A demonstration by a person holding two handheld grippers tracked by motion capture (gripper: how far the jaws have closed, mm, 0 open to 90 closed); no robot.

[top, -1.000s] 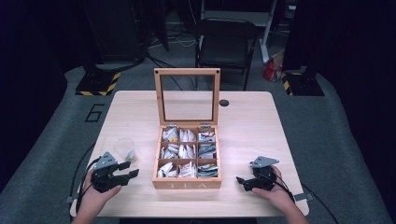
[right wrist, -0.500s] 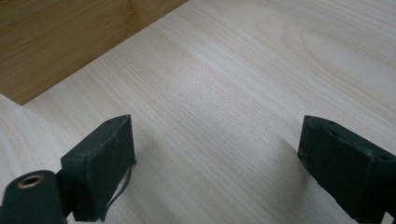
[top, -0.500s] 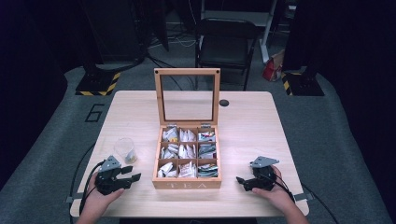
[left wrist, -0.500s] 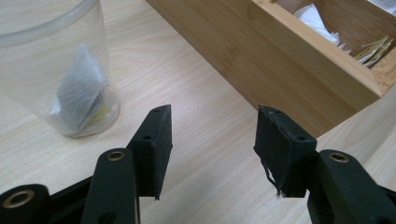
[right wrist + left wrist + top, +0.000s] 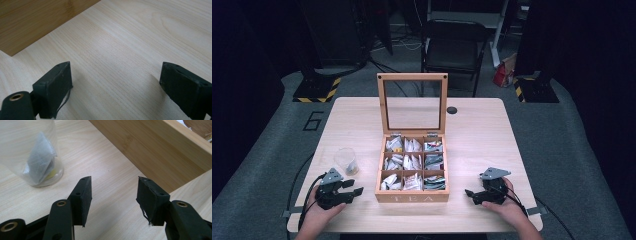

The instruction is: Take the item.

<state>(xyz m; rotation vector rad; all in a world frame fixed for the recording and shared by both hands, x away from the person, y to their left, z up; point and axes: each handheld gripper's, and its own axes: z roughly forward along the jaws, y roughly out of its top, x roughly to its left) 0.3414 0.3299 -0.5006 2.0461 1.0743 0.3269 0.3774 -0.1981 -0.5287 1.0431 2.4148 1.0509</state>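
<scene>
Resting on a pale wood worktop (image 5: pixel 492 125), two hand-held tools sit either side of an open wooden tea box (image 5: pixel 413 196) w/ a glass-paned lid standing upright at the back. Left tool (image 5: pixel 354 187) lies near the box's left front corner, jaws parted w/ nothing between them; in the left gripper view its black pads (image 5: pixel 86 195) frame bare wood. Just beyond it stands a small clear glass (image 5: pixel 346 161), upright, w/ a tea bag (image 5: pixel 41 166) already inside, slumped against the wall. Right tool (image 5: pixel 471 195) lies by the box's right front corner, jaws wide apart and empty, bare wood between them in the right gripper view. Box has nine compartments, all holding paper-wrapped tea bags (image 5: pixel 412 163). Judged step: bag is in the glass, so the left tool looks to be backing off. To do this well, the person should keep the jaws parted enough to clear the glass rim, pull away low and straight w/o nudging the glass, since it looks light and could tip, and keep the trailing cable off it. Right tool can stay put.
</scene>
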